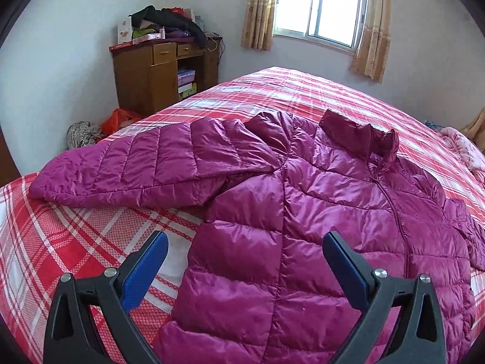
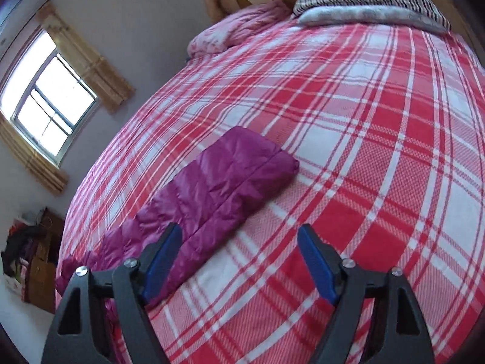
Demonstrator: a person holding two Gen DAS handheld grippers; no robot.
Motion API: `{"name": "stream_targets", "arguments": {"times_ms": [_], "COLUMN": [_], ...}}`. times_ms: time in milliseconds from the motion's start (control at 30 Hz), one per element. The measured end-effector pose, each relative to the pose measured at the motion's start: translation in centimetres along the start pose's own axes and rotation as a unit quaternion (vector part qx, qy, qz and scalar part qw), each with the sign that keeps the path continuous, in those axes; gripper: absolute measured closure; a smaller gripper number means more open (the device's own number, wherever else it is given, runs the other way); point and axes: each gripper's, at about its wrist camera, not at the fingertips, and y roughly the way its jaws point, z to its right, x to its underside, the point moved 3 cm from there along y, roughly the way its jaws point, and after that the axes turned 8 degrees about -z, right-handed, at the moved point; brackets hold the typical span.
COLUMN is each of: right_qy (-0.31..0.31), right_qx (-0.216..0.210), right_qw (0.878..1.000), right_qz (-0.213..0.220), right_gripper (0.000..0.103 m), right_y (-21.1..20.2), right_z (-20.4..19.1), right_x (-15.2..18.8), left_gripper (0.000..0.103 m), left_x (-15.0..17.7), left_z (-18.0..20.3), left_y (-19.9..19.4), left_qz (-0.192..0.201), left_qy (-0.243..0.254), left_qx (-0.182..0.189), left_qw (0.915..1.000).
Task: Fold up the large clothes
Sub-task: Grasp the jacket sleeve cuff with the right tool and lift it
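A magenta quilted down jacket lies front up and zipped on the red plaid bed, collar toward the window. One sleeve stretches out to the left. My left gripper is open and empty, hovering above the jacket's lower left body. In the right wrist view the other sleeve lies straight on the bed. My right gripper is open and empty above the bed, its left finger over the sleeve's edge.
A wooden desk piled with clothes and boxes stands by the wall left of a curtained window. Bags lie on the floor beside the bed. Pillows and a pink blanket lie at the bed's head.
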Motion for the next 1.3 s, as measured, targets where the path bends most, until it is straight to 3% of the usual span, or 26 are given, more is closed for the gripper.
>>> {"name": "stream_targets", "arguments": {"times_ms": [167, 233, 300, 400, 500, 567, 667, 767, 900, 1000, 1300], "right_qy": [-0.006, -0.025, -0.043, -0.062, -0.102, -0.127, -0.163, -0.219, -0.3, -0.362, -0.491], "right_qx": [0.033, 0.064, 0.107, 0.119, 0.133, 0.138, 0.118, 0.085, 0.025, -0.023, -0.133], "right_qw": [0.999, 0.998, 0.993, 0.991, 0.986, 0.982, 0.978, 0.969, 0.95, 0.929, 0.861], "right_qz": [0.002, 0.0, 0.007, 0.015, 0.011, 0.019, 0.05, 0.07, 0.086, 0.074, -0.013], "right_gripper": [0.021, 0.032, 0.057, 0.077, 0.09, 0.092, 0.092, 0.092, 0.093, 0.093, 0.094], "right_y": [2.5, 3.3, 3.7, 3.5, 3.5, 2.7, 0.4, -2.3, -5.5, -6.3, -1.0], "right_z": [-1.9, -2.5, -2.6, -2.1, -2.5, -3.6, -6.6, -11.1, -18.3, -23.6, -35.1], "right_x": [-2.0, -2.3, -2.1, -2.1, -2.4, -2.2, -1.9, -0.4, 3.5, 8.1, 24.8], "left_gripper": [0.001, 0.001, 0.001, 0.001, 0.001, 0.001, 0.001, 0.001, 0.001, 0.001, 0.001], "left_x": [1.2, 1.3, 1.4, 1.5, 1.7, 1.6, 1.5, 0.7, -0.8, -1.2, -1.3], "left_z": [0.0, 0.1, -0.2, -0.6, -0.2, -0.2, -0.7, -1.4, -2.3, -2.6, -2.9], "left_y": [1.9, 2.4, 2.8, 3.1, 3.2, 3.2, 2.7, 1.4, -2.1, -3.3, -3.1], "left_qz": [-0.005, -0.017, -0.027, -0.034, -0.038, -0.038, -0.037, -0.028, 0.042, 0.071, 0.06], "left_qy": [-0.005, -0.005, -0.014, -0.027, -0.017, -0.016, -0.03, -0.049, -0.041, -0.032, -0.045], "left_qx": [-0.001, 0.002, 0.005, 0.012, -0.003, -0.003, 0.007, 0.041, 0.028, 0.01, 0.039], "left_qw": [1.0, 0.9998, 0.9995, 0.999, 0.9992, 0.9992, 0.9988, 0.9976, 0.9979, 0.9969, 0.9964]}}
